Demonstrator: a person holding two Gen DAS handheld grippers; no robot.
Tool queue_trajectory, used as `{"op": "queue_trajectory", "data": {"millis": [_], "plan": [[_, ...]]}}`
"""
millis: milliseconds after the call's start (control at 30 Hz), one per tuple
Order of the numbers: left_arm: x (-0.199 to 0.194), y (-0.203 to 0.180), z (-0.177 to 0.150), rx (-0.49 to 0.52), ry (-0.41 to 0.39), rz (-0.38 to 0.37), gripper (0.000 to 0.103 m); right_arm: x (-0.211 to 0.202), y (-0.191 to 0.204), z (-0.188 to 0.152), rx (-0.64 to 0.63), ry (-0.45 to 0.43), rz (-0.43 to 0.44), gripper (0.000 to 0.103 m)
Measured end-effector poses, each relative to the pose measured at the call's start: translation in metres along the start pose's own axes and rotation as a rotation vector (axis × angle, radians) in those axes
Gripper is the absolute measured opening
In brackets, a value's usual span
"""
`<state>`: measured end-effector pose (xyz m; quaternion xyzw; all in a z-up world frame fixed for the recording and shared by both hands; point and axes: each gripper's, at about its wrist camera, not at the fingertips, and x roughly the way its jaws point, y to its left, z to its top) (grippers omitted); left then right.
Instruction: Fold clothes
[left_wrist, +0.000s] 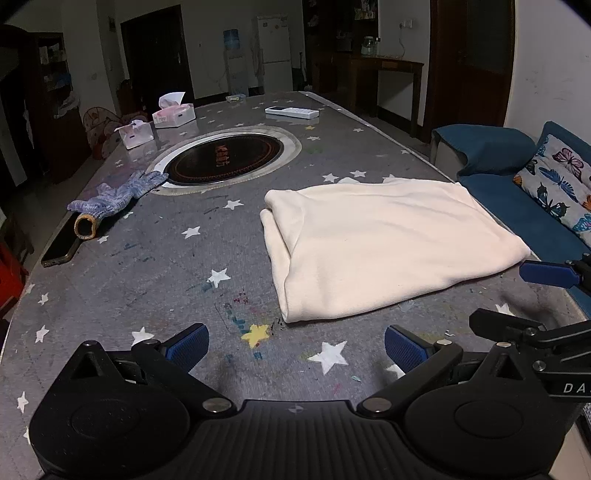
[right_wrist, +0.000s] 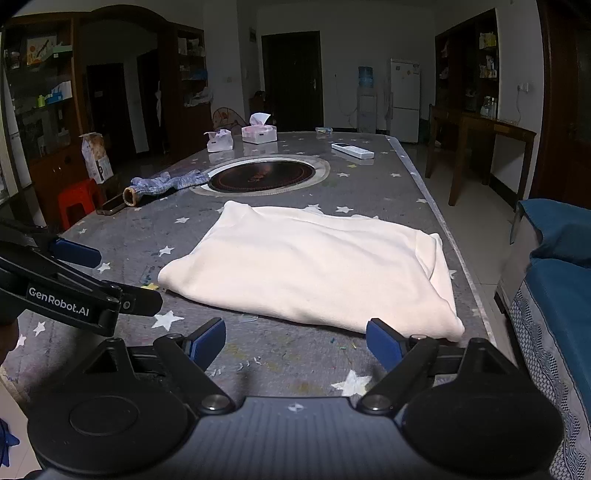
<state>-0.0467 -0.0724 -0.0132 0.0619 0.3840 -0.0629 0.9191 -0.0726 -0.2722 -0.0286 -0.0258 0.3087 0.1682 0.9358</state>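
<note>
A cream garment (left_wrist: 391, 243) lies folded into a flat rectangle on the grey star-patterned table (left_wrist: 155, 266); the same garment (right_wrist: 314, 269) fills the middle of the right wrist view. My left gripper (left_wrist: 295, 349) is open over the bare tablecloth just short of the garment's near left corner, nothing between its blue pads. My right gripper (right_wrist: 295, 345) is open at the garment's near edge, its right pad close to the near right corner and its jaws holding nothing. Each gripper shows at the side of the other's view.
A round inset cooktop (left_wrist: 225, 158) sits mid-table. A blue knit glove (left_wrist: 118, 194) and a phone (left_wrist: 61, 245) lie at the left edge. Two tissue boxes (left_wrist: 173, 112) and a white remote (left_wrist: 291, 112) are at the far end. A blue sofa (left_wrist: 517, 192) flanks the right side.
</note>
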Motion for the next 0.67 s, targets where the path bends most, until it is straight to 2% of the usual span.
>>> {"op": "queue_trajectory", "data": {"millis": [667], "plan": [[-0.012, 0.001, -0.003, 0.003, -0.026, 0.006, 0.103, -0.009, 0.007, -0.002, -0.004, -0.013, -0.009, 0.087]]}}
